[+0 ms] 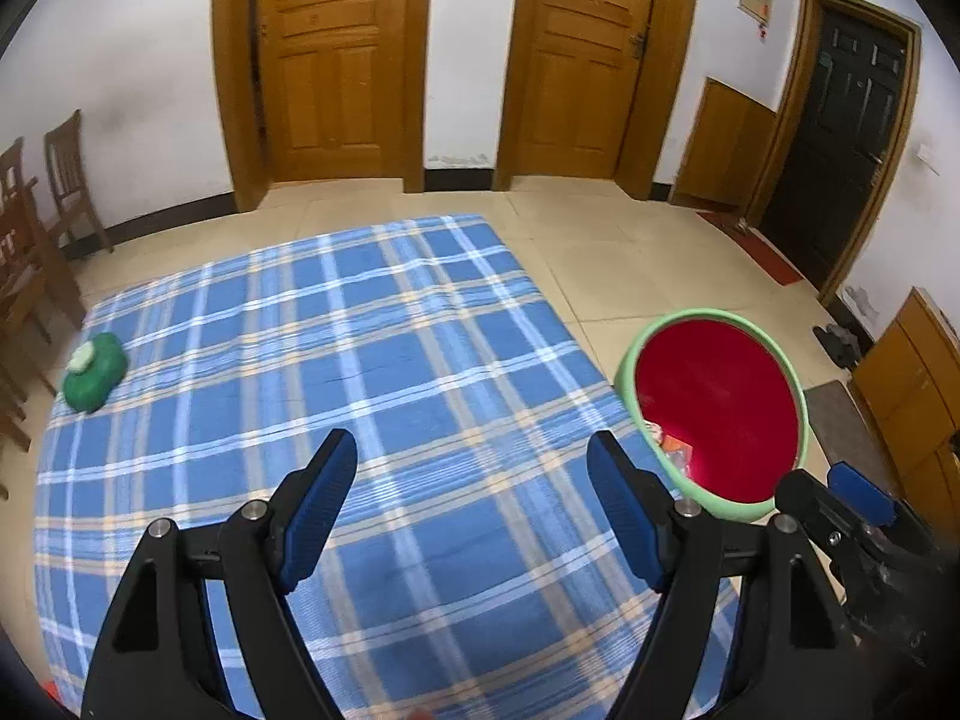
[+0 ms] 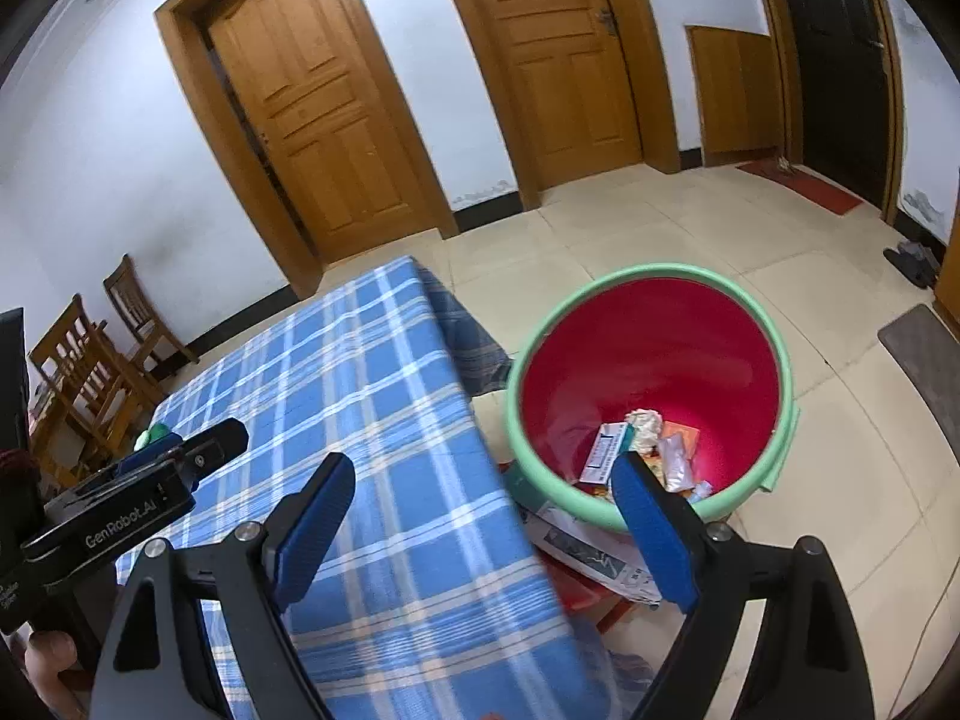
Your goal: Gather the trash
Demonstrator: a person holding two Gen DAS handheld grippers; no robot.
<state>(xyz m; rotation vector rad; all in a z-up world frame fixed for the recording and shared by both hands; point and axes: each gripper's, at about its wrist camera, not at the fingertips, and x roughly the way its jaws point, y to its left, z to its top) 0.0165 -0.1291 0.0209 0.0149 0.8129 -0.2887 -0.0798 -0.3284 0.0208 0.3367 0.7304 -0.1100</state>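
Note:
A red bin with a green rim (image 2: 651,354) stands on the floor right of the table; it also shows in the left wrist view (image 1: 717,408). Crumpled paper, a carton and wrappers (image 2: 645,444) lie at its bottom. A green pouch with a pale cap (image 1: 93,372) lies on the blue plaid tablecloth (image 1: 336,360) at its left edge. My left gripper (image 1: 471,480) is open and empty above the cloth. My right gripper (image 2: 480,498) is open and empty over the table's right edge, beside the bin. The left gripper's body (image 2: 120,498) shows in the right wrist view.
Wooden chairs (image 1: 36,228) stand left of the table. Two wooden doors (image 1: 324,60) and a dark door (image 1: 840,132) line the far walls. Papers (image 2: 588,552) lie on a red stool under the bin. A grey mat (image 2: 927,360) lies on the tiled floor.

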